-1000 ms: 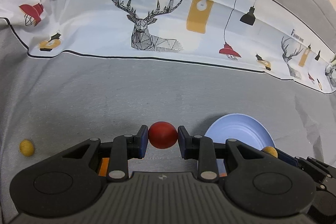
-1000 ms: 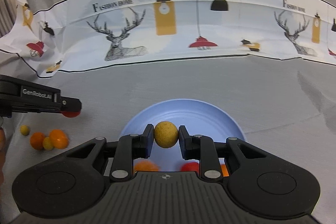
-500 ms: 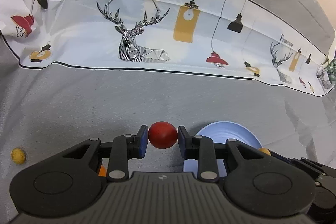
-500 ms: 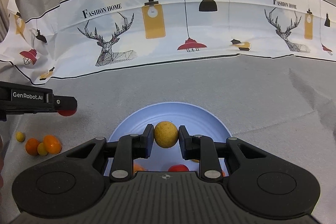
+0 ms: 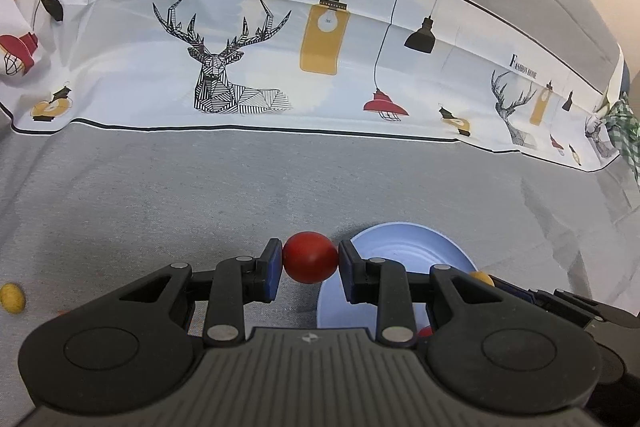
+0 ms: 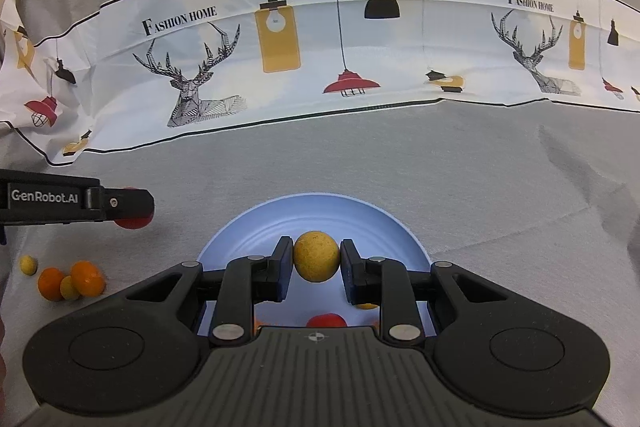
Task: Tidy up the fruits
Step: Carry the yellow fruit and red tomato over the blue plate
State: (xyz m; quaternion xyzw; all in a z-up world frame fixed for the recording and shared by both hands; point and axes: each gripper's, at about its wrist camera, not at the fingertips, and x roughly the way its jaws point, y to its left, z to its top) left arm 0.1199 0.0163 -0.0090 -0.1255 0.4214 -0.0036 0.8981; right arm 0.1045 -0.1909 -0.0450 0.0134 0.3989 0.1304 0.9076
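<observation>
A round red fruit point(image 5: 310, 257) sits pinched between the two blue-padded fingers of the left gripper point(image 5: 310, 263), held above grey cloth point(image 5: 160, 195) just left of a pale blue plate point(image 5: 412, 247). In the right wrist view the same fruit shows only as a red edge point(image 6: 132, 223) behind the side of the left gripper point(image 6: 120, 205), whose black body reads "GenRobot.AI"; it hangs to the left of the plate point(image 6: 316, 211), apart from its rim.

The right gripper point(image 6: 317, 259) is closed on a round, speckled yellow fruit point(image 6: 317, 256), which is over the middle of the plate. Below it, partly hidden by the gripper body, fruits already lie in the plate: a red one point(image 6: 326, 319) near the front, a sliver of orange point(image 6: 258, 323) to its left and a bit of yellow-orange point(image 6: 366, 305) to its right.

On the cloth left of the plate a small cluster rests — two orange fruits point(image 6: 86, 278) touching, with a small yellow one point(image 6: 69, 287) tucked in front between them. Another small yellow fruit point(image 6: 28, 264) lies just left of the cluster, apart from it. The left wrist view shows one yellow fruit point(image 5: 12, 298) at its far left edge.

Behind everything, a white banner point(image 6: 360, 67) runs across the grey cloth, printed with line-drawn deer, hanging lamps in black, red and mustard — and the words "FASHION HOME". A scrap of green checked fabric point(image 5: 626, 131) shows at the far right of the left wrist view.
</observation>
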